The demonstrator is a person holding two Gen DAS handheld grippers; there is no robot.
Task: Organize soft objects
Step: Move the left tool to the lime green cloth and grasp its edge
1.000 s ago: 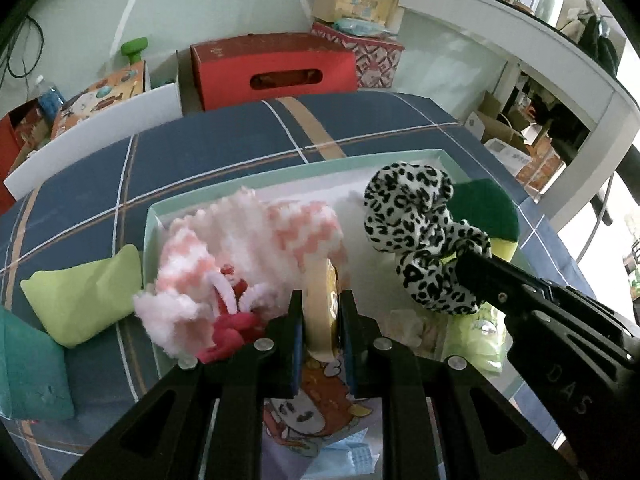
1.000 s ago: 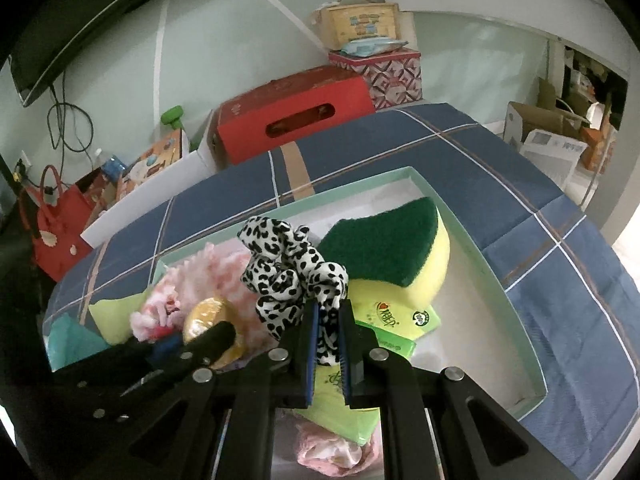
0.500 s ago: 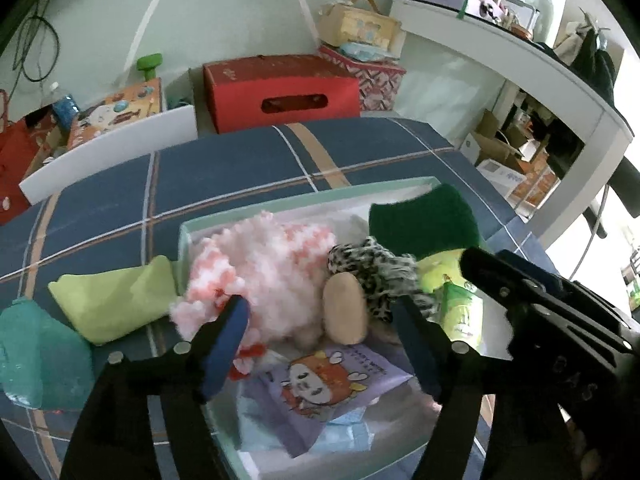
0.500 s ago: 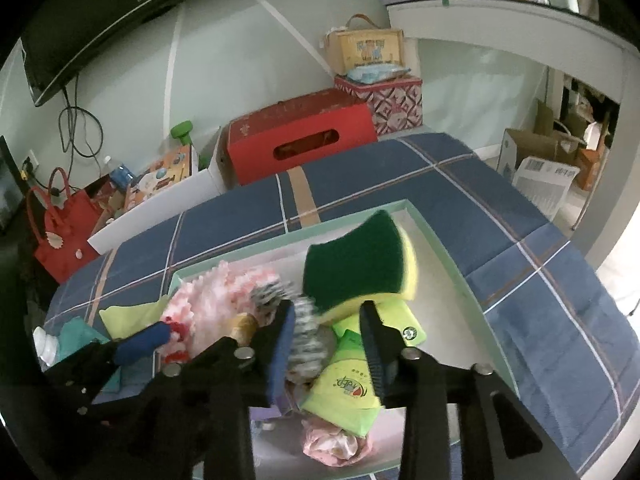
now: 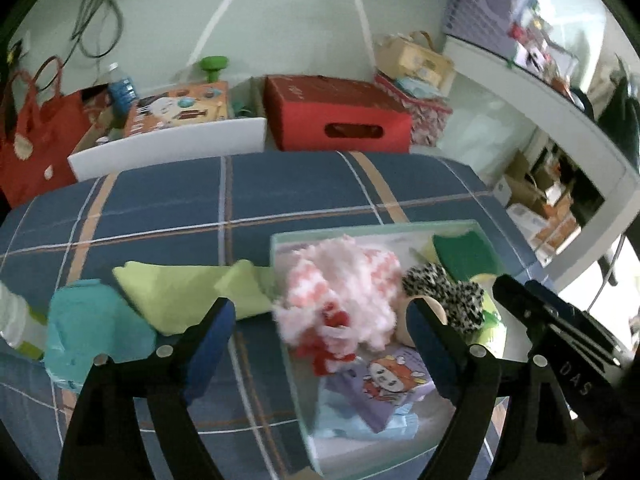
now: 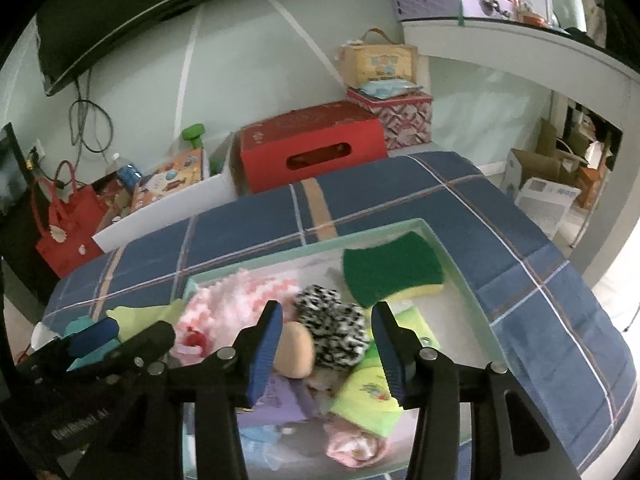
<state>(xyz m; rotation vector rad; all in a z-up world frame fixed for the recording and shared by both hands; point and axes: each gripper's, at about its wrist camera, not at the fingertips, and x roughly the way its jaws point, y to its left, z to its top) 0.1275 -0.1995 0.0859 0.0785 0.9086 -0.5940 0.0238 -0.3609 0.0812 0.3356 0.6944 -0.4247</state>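
Left wrist view shows the left gripper (image 5: 320,330) with jaws spread wide and empty above the tray (image 5: 294,364) edge, the right gripper (image 6: 326,350) likewise gaping and holding nothing. Beyond lie the beige puff (image 6: 294,350), leopard scrunchie (image 6: 334,328), pink fluffy cloth (image 5: 344,280) and green sponge (image 6: 390,270), all inside the tray; lime pouch (image 5: 180,290) and teal pouch (image 5: 90,328) rest outside on the plaid surface.

Left tongs (image 5: 320,332) spread wide, nothing held; right tongs (image 6: 326,350) likewise parted, nothing held.
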